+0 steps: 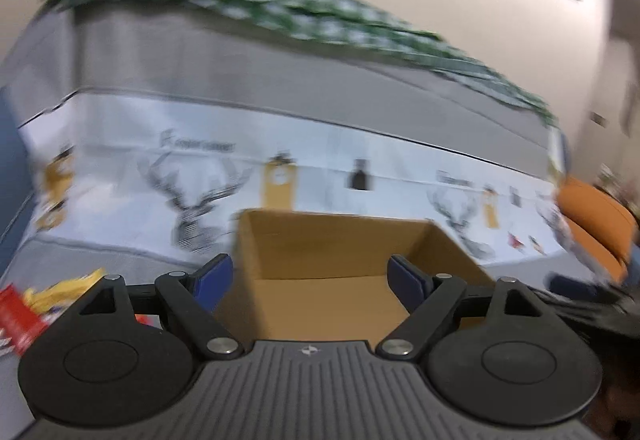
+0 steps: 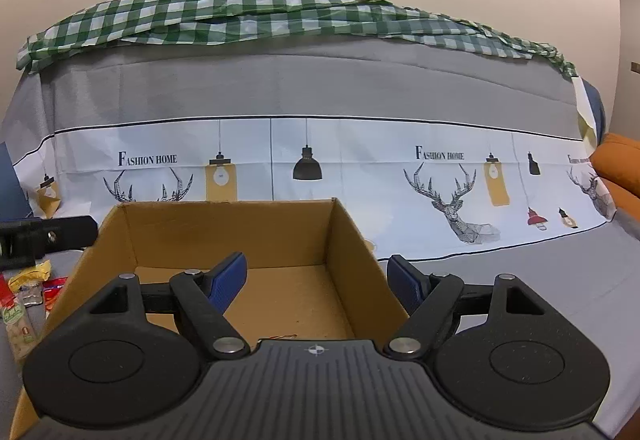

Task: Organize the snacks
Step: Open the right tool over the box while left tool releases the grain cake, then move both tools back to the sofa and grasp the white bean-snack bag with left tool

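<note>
An open, brown cardboard box (image 1: 340, 240) stands on the grey cloth in front of both grippers. In the blurred left wrist view my left gripper (image 1: 310, 272) hangs open above the box's near side, with nothing between its blue pads (image 1: 212, 280). My right gripper (image 2: 316, 268) is open too, over the box (image 2: 240, 232), its right finger past the right wall; nothing is held. The box floor looks bare except for a thin red scrap at the near edge. Snack packets, yellow (image 1: 60, 292) and red (image 1: 16, 320), lie left of the box, and they show again as snack packets (image 2: 24, 304).
A printed sheet with deer and lamps (image 2: 452, 200) hangs over a raised grey back, topped by a green checked cloth (image 2: 240, 16). An orange cushion (image 2: 620, 164) sits at the right. A black gripper part (image 2: 40, 236) juts in from the left, above the snacks.
</note>
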Demonstrator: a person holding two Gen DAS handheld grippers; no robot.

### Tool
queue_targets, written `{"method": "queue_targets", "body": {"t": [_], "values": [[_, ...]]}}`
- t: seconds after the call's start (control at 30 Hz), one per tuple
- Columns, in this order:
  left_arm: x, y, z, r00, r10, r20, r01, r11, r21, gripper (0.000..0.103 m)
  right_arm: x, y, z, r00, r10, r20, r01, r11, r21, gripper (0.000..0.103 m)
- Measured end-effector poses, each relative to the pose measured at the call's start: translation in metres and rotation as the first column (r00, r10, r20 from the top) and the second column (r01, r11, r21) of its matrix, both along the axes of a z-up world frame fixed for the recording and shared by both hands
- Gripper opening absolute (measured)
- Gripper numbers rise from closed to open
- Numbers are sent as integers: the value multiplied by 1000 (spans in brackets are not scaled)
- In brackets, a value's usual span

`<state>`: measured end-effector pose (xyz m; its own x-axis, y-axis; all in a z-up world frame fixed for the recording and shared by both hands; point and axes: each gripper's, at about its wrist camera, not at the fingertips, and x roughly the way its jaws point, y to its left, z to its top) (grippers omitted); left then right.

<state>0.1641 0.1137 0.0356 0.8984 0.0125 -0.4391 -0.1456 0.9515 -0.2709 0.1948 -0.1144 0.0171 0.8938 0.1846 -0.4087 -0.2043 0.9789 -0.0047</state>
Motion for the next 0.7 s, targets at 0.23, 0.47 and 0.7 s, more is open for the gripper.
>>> {"method": "queue_targets", "body": {"t": [0.23, 0.47, 0.7], "values": [[12, 73, -31, 886, 356, -298, -388, 920, -55, 97, -1, 6, 0, 1000, 22, -14, -22, 1000, 11, 79], [7, 139, -79, 709, 423, -564, -600, 782, -168, 98, -1, 10, 0, 999, 39, -25, -39, 999, 5, 79], [5, 148, -85, 682, 431, -592, -607, 785, -128, 88, -1, 10, 0, 999, 42, -34, -42, 999, 7, 79]]}}
